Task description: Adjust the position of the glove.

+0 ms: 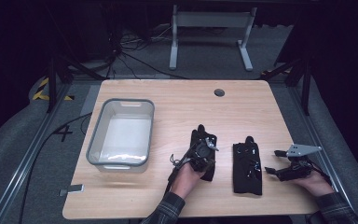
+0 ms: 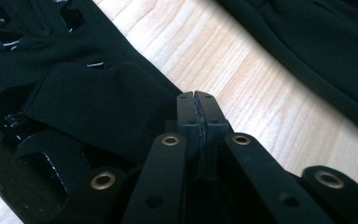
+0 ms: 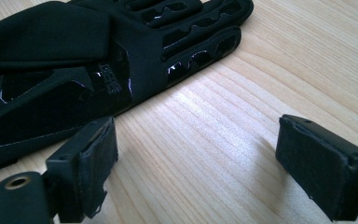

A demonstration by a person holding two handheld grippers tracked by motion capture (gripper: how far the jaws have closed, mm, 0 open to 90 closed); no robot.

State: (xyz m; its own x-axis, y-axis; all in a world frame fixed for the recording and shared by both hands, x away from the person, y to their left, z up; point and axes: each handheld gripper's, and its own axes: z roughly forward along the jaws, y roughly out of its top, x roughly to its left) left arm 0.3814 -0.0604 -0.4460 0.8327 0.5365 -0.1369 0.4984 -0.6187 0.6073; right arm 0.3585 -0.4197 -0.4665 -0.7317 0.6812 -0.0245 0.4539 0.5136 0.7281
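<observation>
The left gripper (image 2: 196, 100), matte black with brass rivets, has its jaws pressed together with nothing visibly between them; its tips sit just beside the edge of a soft black fabric glove with glossy cut-out slots (image 2: 74, 88), which lies to the left of them on the pale wood-grain table (image 1: 177, 100). The right gripper (image 3: 196, 158) stands wide open, its pads rough and foam-like, over bare wood, with a second flat black glove (image 3: 65, 70) just beyond its left pad. Further left rests a clear, grey-rimmed rectangular plastic bin (image 1: 121, 133).
</observation>
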